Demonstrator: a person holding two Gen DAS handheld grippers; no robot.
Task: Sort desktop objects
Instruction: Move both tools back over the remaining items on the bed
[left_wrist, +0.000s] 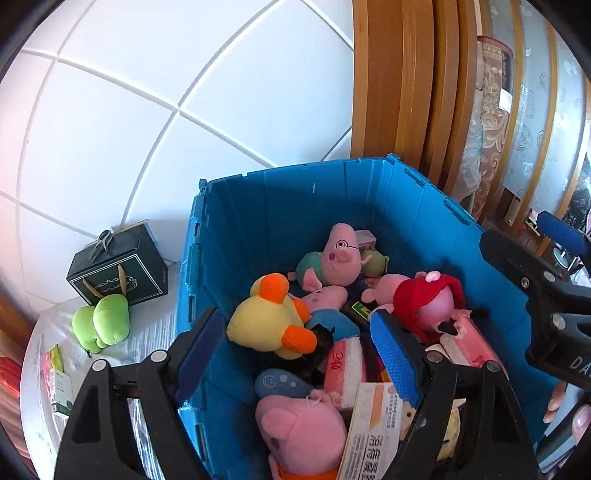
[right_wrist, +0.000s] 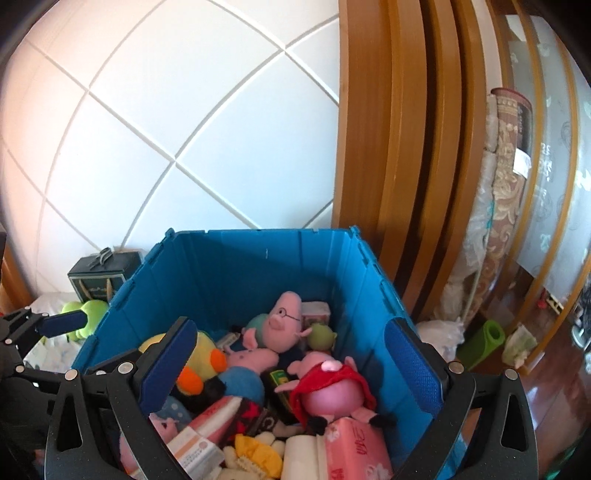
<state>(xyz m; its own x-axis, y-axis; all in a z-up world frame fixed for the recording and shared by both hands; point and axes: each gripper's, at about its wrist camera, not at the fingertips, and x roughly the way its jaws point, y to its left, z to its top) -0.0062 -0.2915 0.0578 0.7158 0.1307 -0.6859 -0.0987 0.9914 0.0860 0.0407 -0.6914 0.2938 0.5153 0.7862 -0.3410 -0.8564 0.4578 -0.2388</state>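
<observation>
Blue crate (left_wrist: 288, 206) crammed w/ plush pigs; yellow duck (left_wrist: 266, 317) atop.

The bin (left_wrist: 295, 206) is smooth blue plastic with a dull sheen and moulded ribs. The duck (left_wrist: 266, 325) and the pigs, one in a red dress (left_wrist: 424, 302), are soft matt plush. The tissue pack (right_wrist: 354, 446) is glossy pink film. The carton (left_wrist: 373, 424) is printed card. The left gripper (left_wrist: 299, 347) and right gripper (right_wrist: 295, 365) are matt black plastic with rough blue pads (left_wrist: 395, 354) and shiny metal rivets. The bag (left_wrist: 118, 273) is dark matt paper. The door frame (right_wrist: 399, 147) is glossy varnished wood, the wall (right_wrist: 184, 110) smooth white tile
</observation>
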